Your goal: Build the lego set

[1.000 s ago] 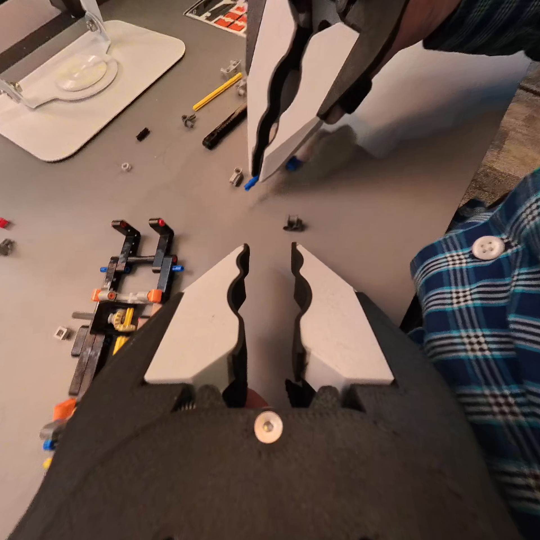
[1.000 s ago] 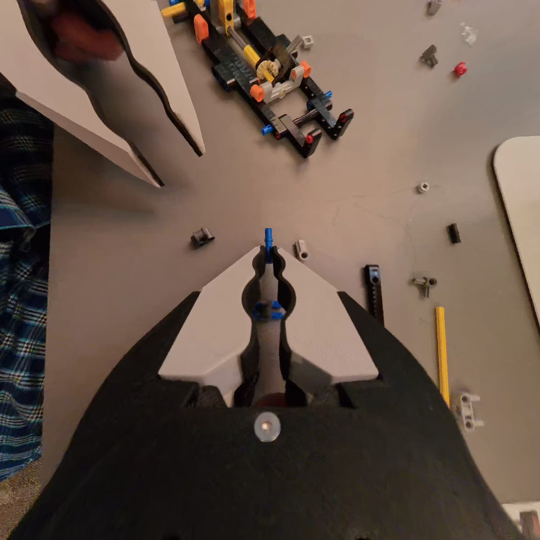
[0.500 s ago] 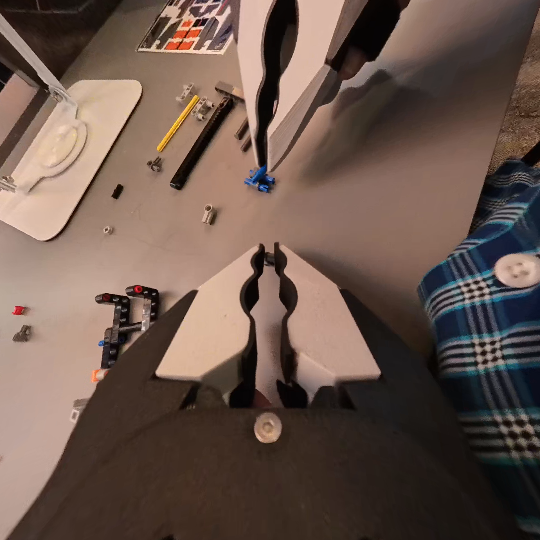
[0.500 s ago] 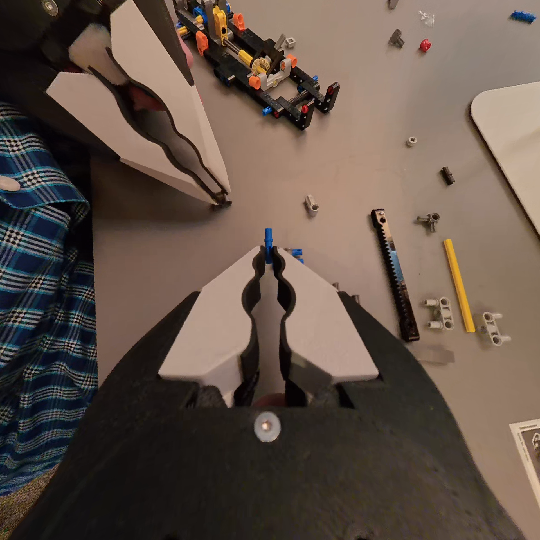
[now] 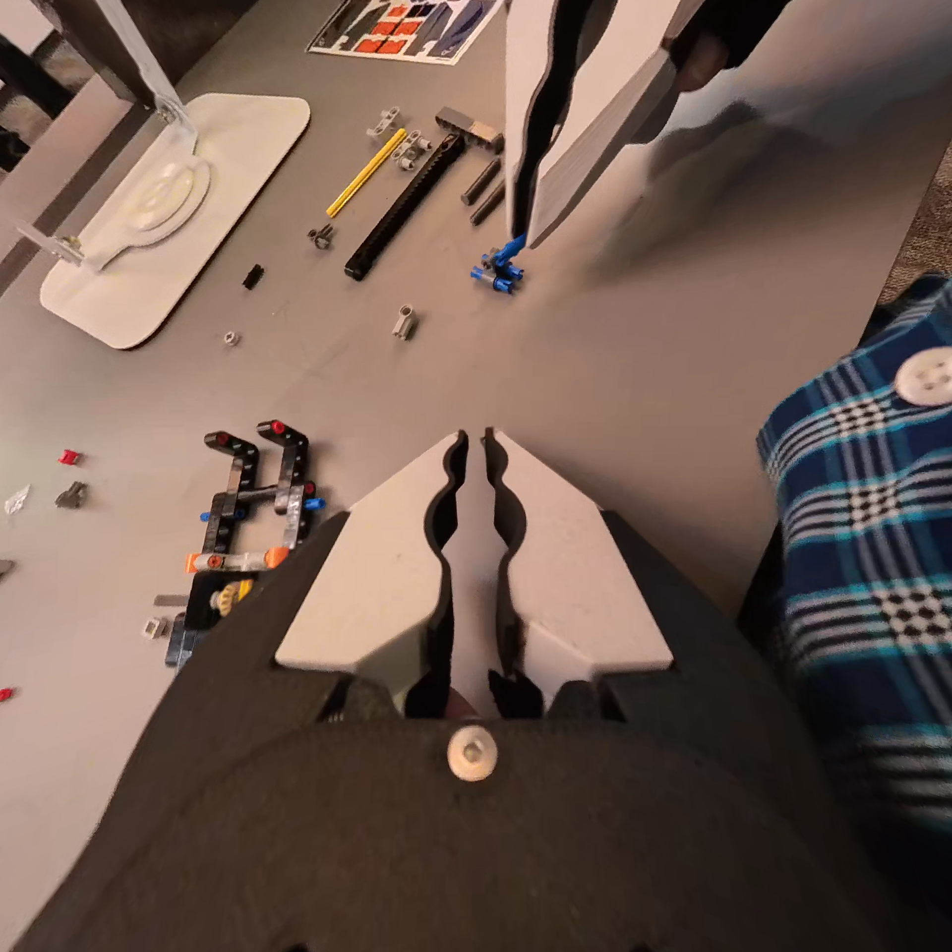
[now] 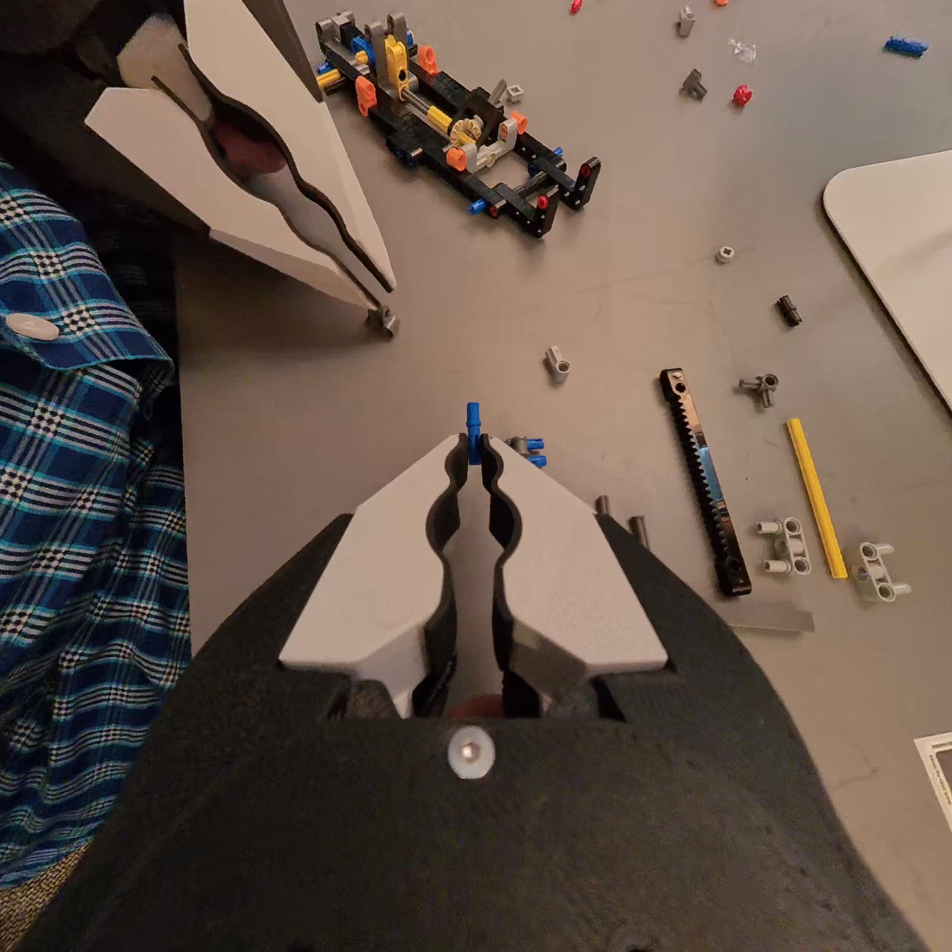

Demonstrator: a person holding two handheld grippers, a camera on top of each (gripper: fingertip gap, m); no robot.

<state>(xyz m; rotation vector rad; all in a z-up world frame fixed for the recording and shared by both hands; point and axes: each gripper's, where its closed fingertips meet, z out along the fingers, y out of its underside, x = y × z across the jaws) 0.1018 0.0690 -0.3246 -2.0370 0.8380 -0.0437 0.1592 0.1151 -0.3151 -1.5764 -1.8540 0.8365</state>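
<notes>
My right gripper (image 6: 474,438) is shut on a blue pin (image 6: 473,423) that sticks out past its tips. It hangs just above a small grey-and-blue sub-assembly (image 6: 530,451) on the table. The left wrist view shows the same pin (image 5: 513,248) and sub-assembly (image 5: 497,270). My left gripper (image 5: 475,437) is nearly shut. In the right wrist view a small dark grey connector (image 6: 384,320) sits at its tips (image 6: 378,301). That connector is hidden in the left wrist view. The black chassis with orange and yellow parts (image 6: 463,134) lies beyond, to the left of my left gripper (image 5: 257,505).
A black gear rack (image 6: 706,479), a yellow axle (image 6: 816,494), grey connectors (image 6: 785,546) and small loose pieces lie scattered on the grey table. A white stand base (image 5: 170,206) is at the far left and a sticker sheet (image 5: 407,31) is beyond it. A person's plaid shirt (image 5: 865,541) is at the near edge.
My left gripper went from open to closed at the dark grey connector. Both grippers have drawn back and risen. The right still holds the blue pin.
</notes>
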